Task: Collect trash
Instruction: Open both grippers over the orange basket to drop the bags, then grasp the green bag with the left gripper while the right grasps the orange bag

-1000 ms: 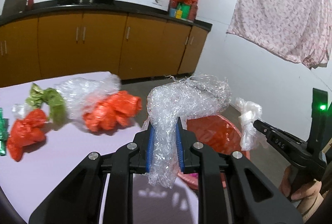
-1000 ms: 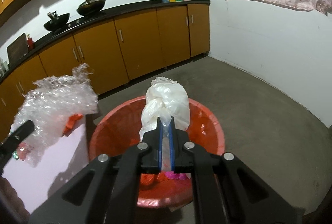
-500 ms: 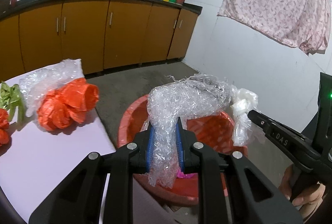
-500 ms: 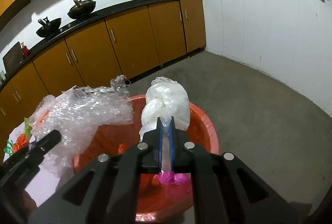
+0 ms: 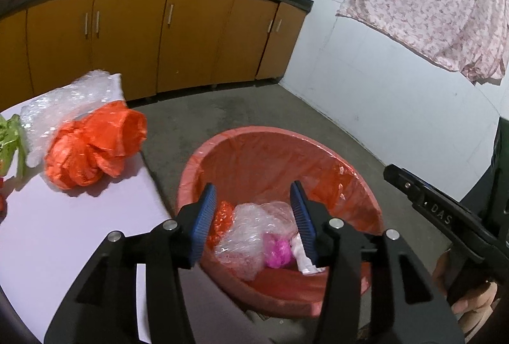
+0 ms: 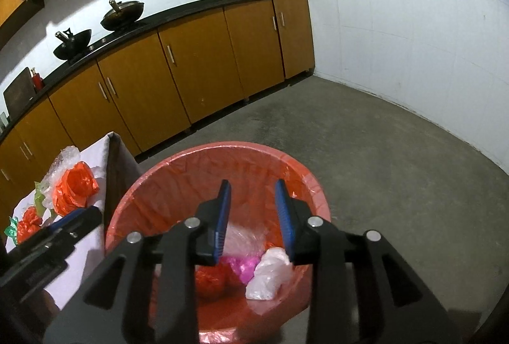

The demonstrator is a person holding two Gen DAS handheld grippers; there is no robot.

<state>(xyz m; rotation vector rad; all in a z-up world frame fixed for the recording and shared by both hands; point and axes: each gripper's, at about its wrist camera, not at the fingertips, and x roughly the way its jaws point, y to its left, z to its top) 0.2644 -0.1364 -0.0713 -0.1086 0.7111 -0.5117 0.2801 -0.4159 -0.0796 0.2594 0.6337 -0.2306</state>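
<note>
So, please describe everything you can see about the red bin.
The red bin is a round, wide plastic tub lined with a thin red bag folded over its rim. It stands upright on the grey floor, beside the table's edge. Inside lie clear bubble wrap, a white bag, pink plastic and a red bag. Both open grippers hover above it.

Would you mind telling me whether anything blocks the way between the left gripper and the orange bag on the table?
Nothing visible does. The left gripper hangs open over the red bin; the orange bag lies on bare table beside it.
</note>
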